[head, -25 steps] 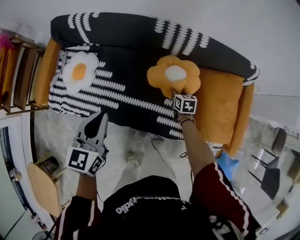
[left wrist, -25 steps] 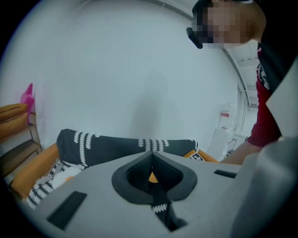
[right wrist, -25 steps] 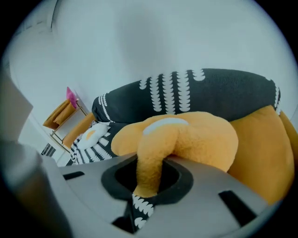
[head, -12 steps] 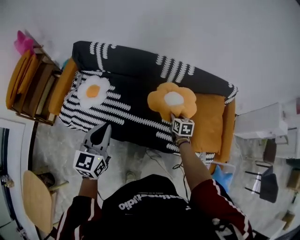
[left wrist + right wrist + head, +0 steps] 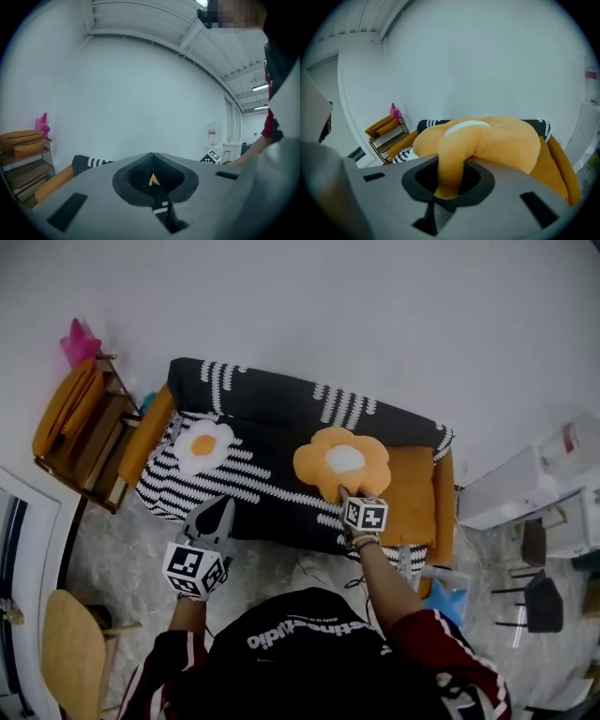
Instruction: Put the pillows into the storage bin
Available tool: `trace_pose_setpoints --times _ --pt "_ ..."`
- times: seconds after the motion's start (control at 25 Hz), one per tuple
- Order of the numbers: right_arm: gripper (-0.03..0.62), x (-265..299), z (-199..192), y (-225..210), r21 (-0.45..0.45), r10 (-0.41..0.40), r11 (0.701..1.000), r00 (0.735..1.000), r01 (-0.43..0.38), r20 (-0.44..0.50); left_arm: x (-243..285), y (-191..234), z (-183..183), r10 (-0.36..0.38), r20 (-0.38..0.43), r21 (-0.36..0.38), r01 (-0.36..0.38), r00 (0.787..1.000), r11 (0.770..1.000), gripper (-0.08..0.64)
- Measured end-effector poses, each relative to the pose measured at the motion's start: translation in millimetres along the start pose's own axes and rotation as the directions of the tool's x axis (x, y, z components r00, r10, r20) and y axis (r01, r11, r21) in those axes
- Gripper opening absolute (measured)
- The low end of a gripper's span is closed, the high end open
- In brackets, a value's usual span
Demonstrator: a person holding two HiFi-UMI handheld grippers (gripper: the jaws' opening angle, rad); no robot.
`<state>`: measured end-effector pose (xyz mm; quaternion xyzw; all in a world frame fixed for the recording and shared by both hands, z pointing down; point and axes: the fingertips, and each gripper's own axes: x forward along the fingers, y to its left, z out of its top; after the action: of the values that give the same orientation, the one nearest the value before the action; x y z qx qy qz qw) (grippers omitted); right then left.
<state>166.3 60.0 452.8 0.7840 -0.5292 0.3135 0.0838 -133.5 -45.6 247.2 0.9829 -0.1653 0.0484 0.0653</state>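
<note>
An orange flower-shaped pillow (image 5: 323,463) with a white centre hangs in front of the sofa (image 5: 281,404). My right gripper (image 5: 344,493) is shut on one of its petals. In the right gripper view the petal (image 5: 451,159) is pinched between the jaws of the right gripper (image 5: 450,164), and the rest of the pillow (image 5: 501,140) bulges beyond. A fried-egg pillow (image 5: 206,442) lies on the sofa's left half. My left gripper (image 5: 225,508) hovers in front of the sofa below that pillow; in the left gripper view the left gripper (image 5: 152,158) is shut, with nothing in it.
A black-and-white patterned throw (image 5: 253,479) covers most of the orange sofa. A wooden shelf (image 5: 84,451) with orange cushions stands at the left, a wooden chair (image 5: 70,643) near left. A white table (image 5: 520,488), dark chairs (image 5: 544,601) and something blue (image 5: 450,601) are at the right.
Both grippers have risen and pulled back from the sofa, which looks smaller and farther. The flower pillow stays clamped in the right gripper. The left gripper stays shut and empty.
</note>
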Motion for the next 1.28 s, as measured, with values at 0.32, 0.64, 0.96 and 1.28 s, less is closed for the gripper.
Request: trace_pose_setpoints --times 0.32,0.64,0.96,1.28 --pt "0.058 -91 9 46 -0.026 0.005 1.000 0.990 -0.001 0.142 -39 -31 11 -0.048 0.059 0.013 0.047 0.997 0.999 0.005" --pt "0.060 -168 14 35 -0.022 -0.046 0.998 0.970 0.052 0.240 -15 -88 22 -0.191 0.068 0.043 0.189 0.979 0.981 0.005" --pt "0.060 -242 -1 -29 0.046 -0.139 0.990 0.939 0.132 0.313 36 -188 21 -0.364 0.041 0.091 0.359 0.931 0.929 0.005" --pt "0.060 -331 -37 -135 0.084 -0.239 0.971 0.916 0.224 0.322 85 -329 12 -0.499 0.014 0.100 0.496 0.866 0.863 0.005"
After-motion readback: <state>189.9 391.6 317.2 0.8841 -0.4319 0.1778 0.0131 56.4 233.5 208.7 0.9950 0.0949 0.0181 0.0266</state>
